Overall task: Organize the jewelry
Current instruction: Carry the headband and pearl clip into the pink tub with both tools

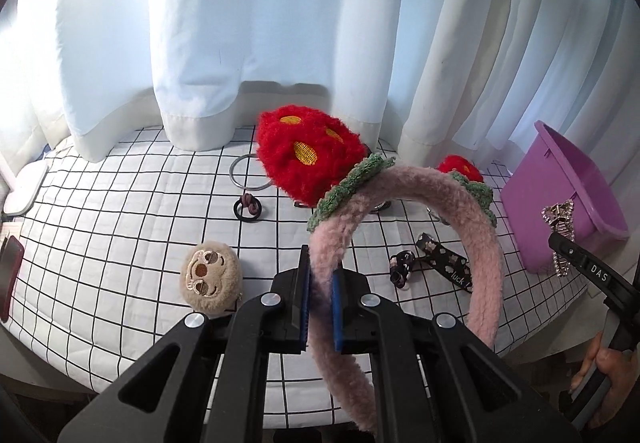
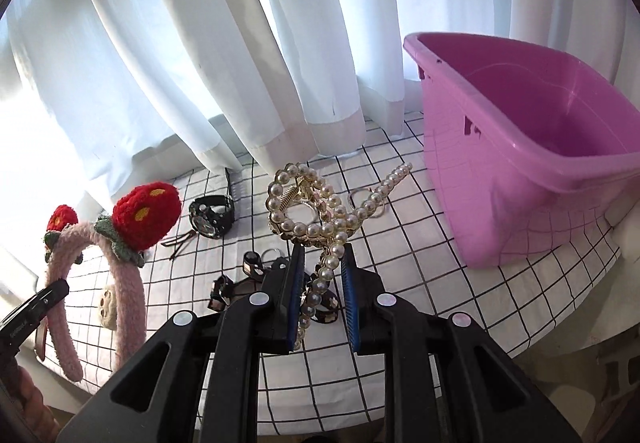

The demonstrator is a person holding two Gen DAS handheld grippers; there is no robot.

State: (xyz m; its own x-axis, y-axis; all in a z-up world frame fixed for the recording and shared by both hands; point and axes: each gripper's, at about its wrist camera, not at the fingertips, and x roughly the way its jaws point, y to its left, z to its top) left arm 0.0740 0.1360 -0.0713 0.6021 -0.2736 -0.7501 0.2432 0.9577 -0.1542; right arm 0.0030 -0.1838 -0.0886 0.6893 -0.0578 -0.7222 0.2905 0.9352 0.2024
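Grippers (image 1: 320,275) (image 2: 323,267) grip pink headband (image 1: 486,243) and pearl clip (image 2: 308,203).

You have a fluffy pink headband (image 1: 404,243) with two red plush strawberries, raised mid-frame, band arching right. The pearl hair claw (image 2: 316,211) hangs centre frame, pearls trailing down. The empty purple bin (image 2: 532,163) sits upright, upper right.

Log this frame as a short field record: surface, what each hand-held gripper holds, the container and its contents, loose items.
surface: grid-pattern cloth
left hand-held gripper: shut on pink strawberry headband
right hand-held gripper: shut on pearl hair claw
container: purple bin, no items visible inside
loose items: black watch, sloth plush, black hair tie, metal ring
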